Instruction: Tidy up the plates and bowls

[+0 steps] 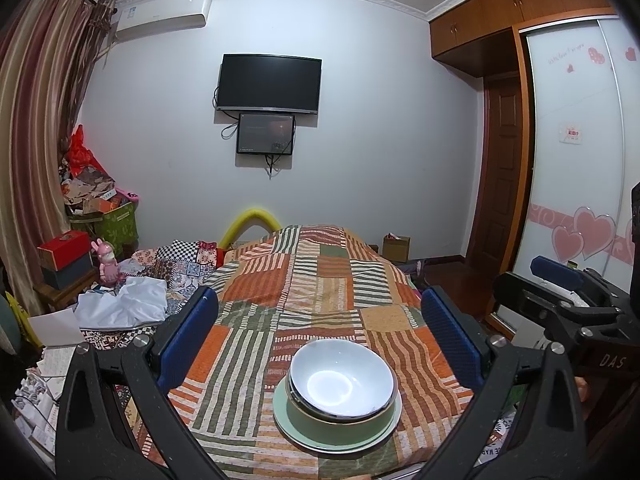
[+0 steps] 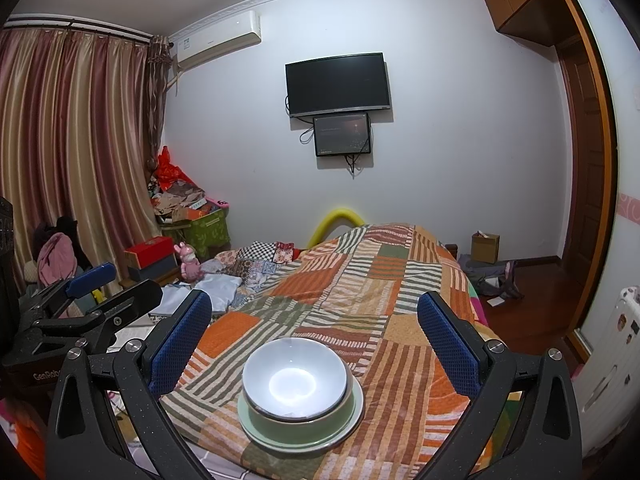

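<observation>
A white bowl [image 1: 343, 378] sits nested in a green bowl [image 1: 340, 424], which stands on a pale green plate [image 1: 296, 434], all on the patchwork bedspread [image 1: 316, 280]. The same stack shows in the right wrist view: white bowl [image 2: 294, 376], green bowl [image 2: 300, 416], plate [image 2: 348, 428]. My left gripper [image 1: 320, 320] is open and empty, above and behind the stack. My right gripper [image 2: 316, 320] is open and empty, also behind the stack. The right gripper shows at the right edge of the left wrist view [image 1: 560, 280].
The bed runs away toward a white wall with a TV [image 1: 269, 83]. Clutter, boxes and a pink toy [image 1: 107, 261] lie left of the bed. A wardrobe [image 1: 576, 160] and wooden door stand at the right. The bed's near edge is just below the stack.
</observation>
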A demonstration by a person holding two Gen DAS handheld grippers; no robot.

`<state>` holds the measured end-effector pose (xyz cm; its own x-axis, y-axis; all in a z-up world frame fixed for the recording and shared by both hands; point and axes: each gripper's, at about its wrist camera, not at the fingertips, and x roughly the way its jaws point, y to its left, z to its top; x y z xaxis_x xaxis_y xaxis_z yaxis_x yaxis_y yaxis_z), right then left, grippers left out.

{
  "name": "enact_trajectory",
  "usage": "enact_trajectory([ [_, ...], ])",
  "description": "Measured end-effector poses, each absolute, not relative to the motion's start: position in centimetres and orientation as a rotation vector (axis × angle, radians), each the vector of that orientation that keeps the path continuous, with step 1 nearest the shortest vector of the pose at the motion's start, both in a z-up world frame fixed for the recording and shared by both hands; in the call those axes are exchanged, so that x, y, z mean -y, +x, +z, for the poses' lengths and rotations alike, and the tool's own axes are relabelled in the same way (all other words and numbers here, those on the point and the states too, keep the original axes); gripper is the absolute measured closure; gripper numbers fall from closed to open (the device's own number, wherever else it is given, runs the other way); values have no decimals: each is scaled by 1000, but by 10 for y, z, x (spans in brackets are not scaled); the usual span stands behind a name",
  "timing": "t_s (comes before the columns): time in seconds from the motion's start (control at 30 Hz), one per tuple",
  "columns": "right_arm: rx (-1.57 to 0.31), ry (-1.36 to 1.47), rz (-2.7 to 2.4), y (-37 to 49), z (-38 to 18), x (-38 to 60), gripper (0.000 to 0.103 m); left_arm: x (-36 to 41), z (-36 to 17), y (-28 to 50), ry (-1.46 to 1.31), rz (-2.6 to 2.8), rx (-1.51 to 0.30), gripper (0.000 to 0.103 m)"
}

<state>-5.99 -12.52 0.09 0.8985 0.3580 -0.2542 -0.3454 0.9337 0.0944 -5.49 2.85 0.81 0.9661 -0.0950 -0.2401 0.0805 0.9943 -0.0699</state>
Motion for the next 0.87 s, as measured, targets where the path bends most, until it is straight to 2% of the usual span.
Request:
enact_trajectory([
  [0.87,-280,49,360,-59,0,126,0,-30,4,-52,-66,-98,-256,0],
])
